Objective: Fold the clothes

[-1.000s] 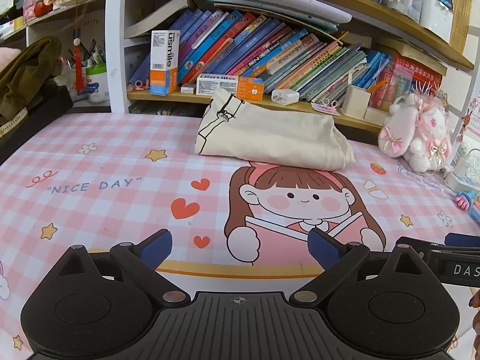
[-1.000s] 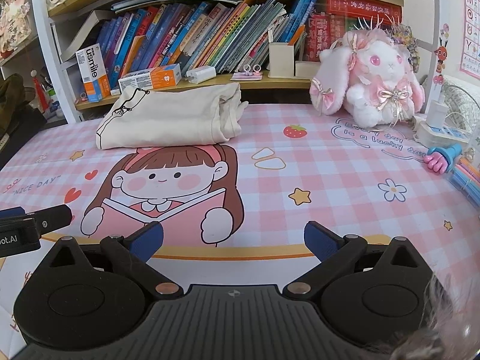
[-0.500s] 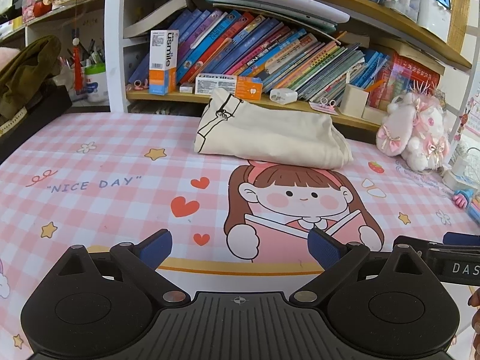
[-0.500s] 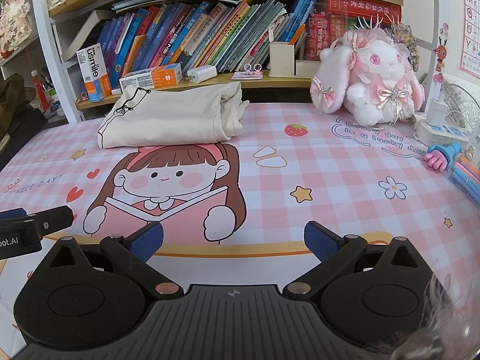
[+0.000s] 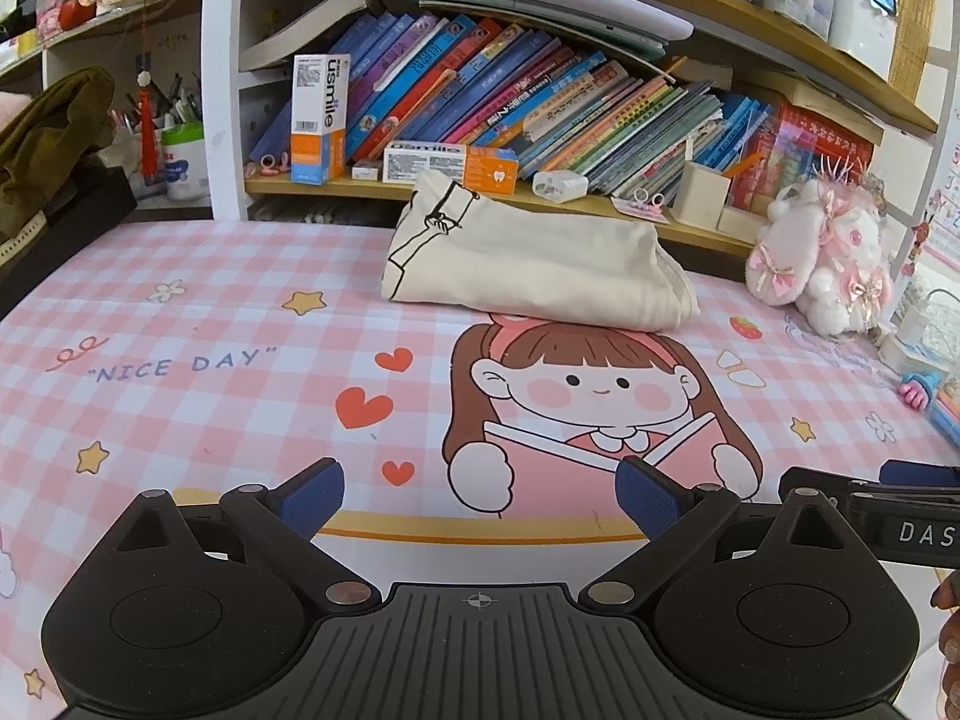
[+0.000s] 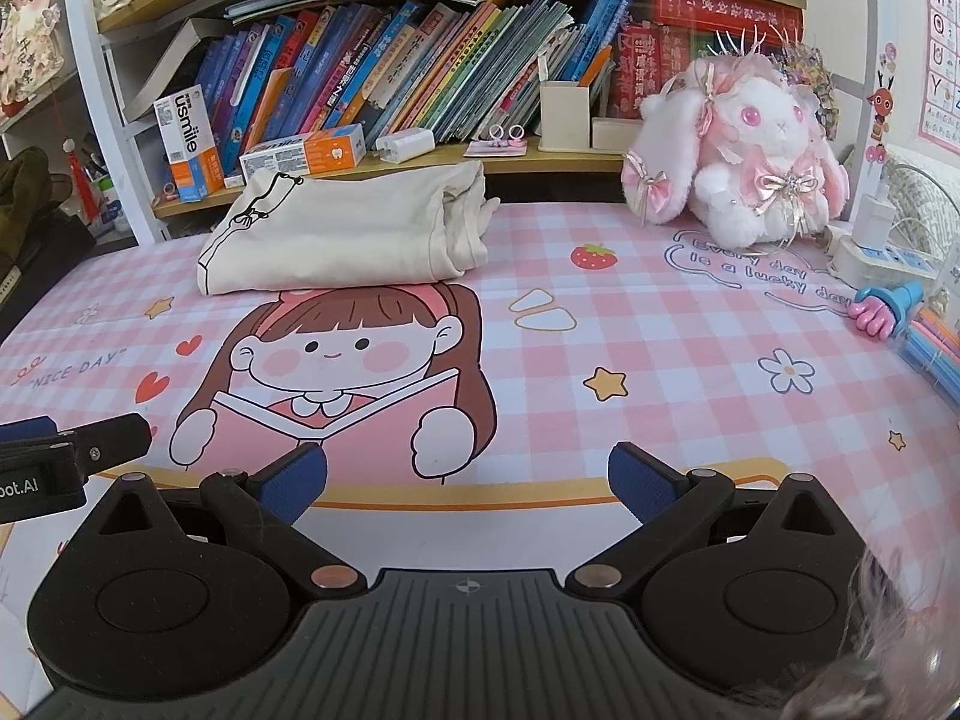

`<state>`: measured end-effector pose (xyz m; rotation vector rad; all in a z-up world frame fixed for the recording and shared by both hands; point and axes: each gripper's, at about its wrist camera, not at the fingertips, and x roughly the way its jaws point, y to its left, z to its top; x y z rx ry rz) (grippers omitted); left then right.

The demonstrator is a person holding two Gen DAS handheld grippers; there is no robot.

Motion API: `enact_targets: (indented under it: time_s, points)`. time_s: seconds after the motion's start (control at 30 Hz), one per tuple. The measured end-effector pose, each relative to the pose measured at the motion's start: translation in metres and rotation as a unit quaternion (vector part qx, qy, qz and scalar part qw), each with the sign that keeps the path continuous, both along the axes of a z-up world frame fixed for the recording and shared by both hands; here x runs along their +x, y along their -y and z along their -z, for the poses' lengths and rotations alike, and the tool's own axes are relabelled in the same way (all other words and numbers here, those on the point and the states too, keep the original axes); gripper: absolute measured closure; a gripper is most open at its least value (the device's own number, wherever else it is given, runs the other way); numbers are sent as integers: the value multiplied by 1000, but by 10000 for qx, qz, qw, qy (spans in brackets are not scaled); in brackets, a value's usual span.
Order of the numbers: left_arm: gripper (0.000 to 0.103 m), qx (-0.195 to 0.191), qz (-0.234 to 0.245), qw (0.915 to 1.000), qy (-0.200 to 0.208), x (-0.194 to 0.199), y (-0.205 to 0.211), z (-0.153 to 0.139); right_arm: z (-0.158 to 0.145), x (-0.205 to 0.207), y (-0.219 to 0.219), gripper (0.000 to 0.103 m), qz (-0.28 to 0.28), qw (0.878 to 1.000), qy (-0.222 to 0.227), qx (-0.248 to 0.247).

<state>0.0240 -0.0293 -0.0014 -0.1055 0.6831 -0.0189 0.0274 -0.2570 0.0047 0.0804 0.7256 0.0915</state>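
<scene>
A cream garment with black line print [image 5: 528, 267] lies folded in a bundle at the far side of the pink checked desk mat [image 5: 198, 372], just below the bookshelf; it also shows in the right wrist view [image 6: 342, 234]. My left gripper [image 5: 480, 495] is open and empty, low over the mat's near edge, well short of the garment. My right gripper [image 6: 468, 483] is open and empty beside it. Each gripper's tip shows in the other's view: the right one [image 5: 870, 501] and the left one [image 6: 66, 456].
A bookshelf with books and boxes [image 5: 480, 96] stands behind the garment. A pink plush rabbit [image 6: 744, 180] sits at the back right, with a power strip [image 6: 882, 258] and pens [image 6: 936, 348] at the right edge. An olive cloth [image 5: 42, 138] lies far left.
Both grippers have drifted slightly, so the scene shifts a little in view. They stay open and empty. The garment has not moved.
</scene>
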Motion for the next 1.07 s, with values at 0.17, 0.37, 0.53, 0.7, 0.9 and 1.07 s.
enact_targets:
  time_s: [0.17, 0.37, 0.53, 0.7, 0.9, 1.07]
  points:
    - [4, -4, -10, 10000, -10, 1, -1, 0, 1, 1, -1, 2, -4, 10000, -13, -3]
    - [4, -20, -21, 10000, -31, 2, -2, 1, 1, 2, -1, 2, -6, 10000, -25, -11]
    - [4, -29, -29, 10000, -44, 3, -2, 1, 2, 3, -2, 2, -5, 10000, -31, -9]
    - [4, -41, -33, 10000, -47, 3, -3, 1, 2, 4, -3, 2, -13, 10000, -33, -9]
    - [4, -257, -37, 9997, -48, 2, -6, 1, 3, 4, -3, 2, -8, 10000, -44, 8]
    - [4, -194, -36, 9998, -48, 1, -5, 2, 3, 4, -3, 2, 2, 10000, -53, 21]
